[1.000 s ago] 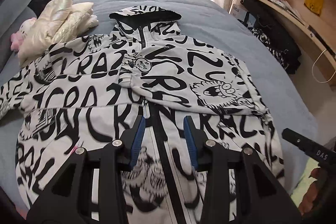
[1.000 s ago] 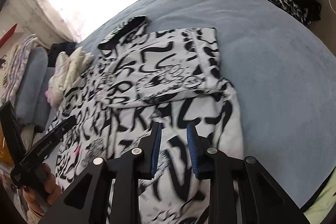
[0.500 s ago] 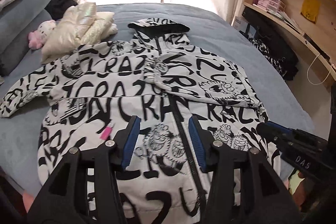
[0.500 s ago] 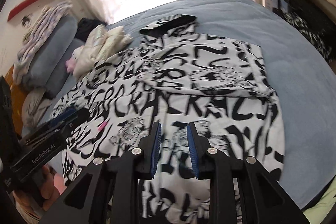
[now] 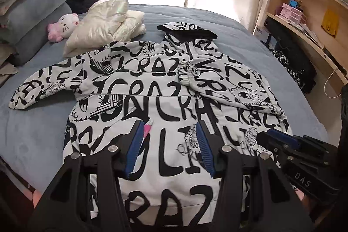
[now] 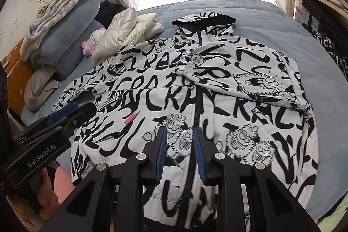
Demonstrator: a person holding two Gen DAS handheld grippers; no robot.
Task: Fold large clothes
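White-and-black hoodie [image 5: 152, 101] lies spread on the bed [image 5: 32, 134], one sleeve folded across its chest. My left gripper [image 5: 169, 145], just widened, hovers empty. From the right view, my right gripper [image 6: 179, 149] hovers part-open, grasping nothing.

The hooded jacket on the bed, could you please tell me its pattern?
The jacket is white with bold black graffiti lettering and cartoon doodles, clearest in the left wrist view.

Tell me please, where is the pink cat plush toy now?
The pink cat plush toy lies on the bed at upper left in both views, between the grey pillows and the cream puffer jacket, beyond the printed jacket.
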